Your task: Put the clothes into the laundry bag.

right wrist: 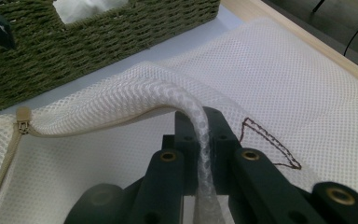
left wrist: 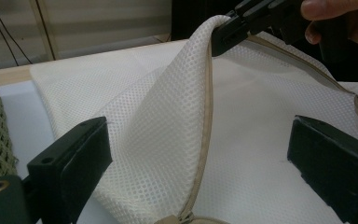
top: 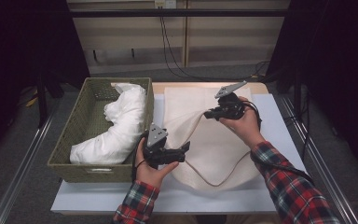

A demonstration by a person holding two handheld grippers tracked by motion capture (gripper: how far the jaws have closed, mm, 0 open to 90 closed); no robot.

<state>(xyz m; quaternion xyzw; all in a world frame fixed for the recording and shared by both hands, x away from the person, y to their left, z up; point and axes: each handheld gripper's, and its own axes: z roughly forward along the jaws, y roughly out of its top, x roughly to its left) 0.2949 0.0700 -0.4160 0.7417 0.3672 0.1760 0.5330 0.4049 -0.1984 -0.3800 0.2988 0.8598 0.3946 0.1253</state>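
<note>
A white mesh laundry bag (top: 214, 144) with a beige zipper (left wrist: 208, 93) lies flat on the table. My right gripper (top: 208, 113) is shut on the bag's upper layer beside the zipper edge and holds it lifted off the lower layer, so the mesh runs pinched between its jaws (right wrist: 200, 116). In the left gripper view the right gripper (left wrist: 223, 35) sits at the top of the raised fold. My left gripper (top: 186, 148) is open, one jaw on each side of that raised mesh fold (left wrist: 168, 130), without touching it. The zipper pull (right wrist: 23, 122) rests at the bag's near-left end.
A green woven basket (top: 74, 121) stands at the table's left, beside the bag, holding a bulky white cloth (top: 121, 121). The white tabletop (top: 279, 116) shows to the right of the bag and along the front edge. A small brown stitched mark (right wrist: 270, 140) is on the bag.
</note>
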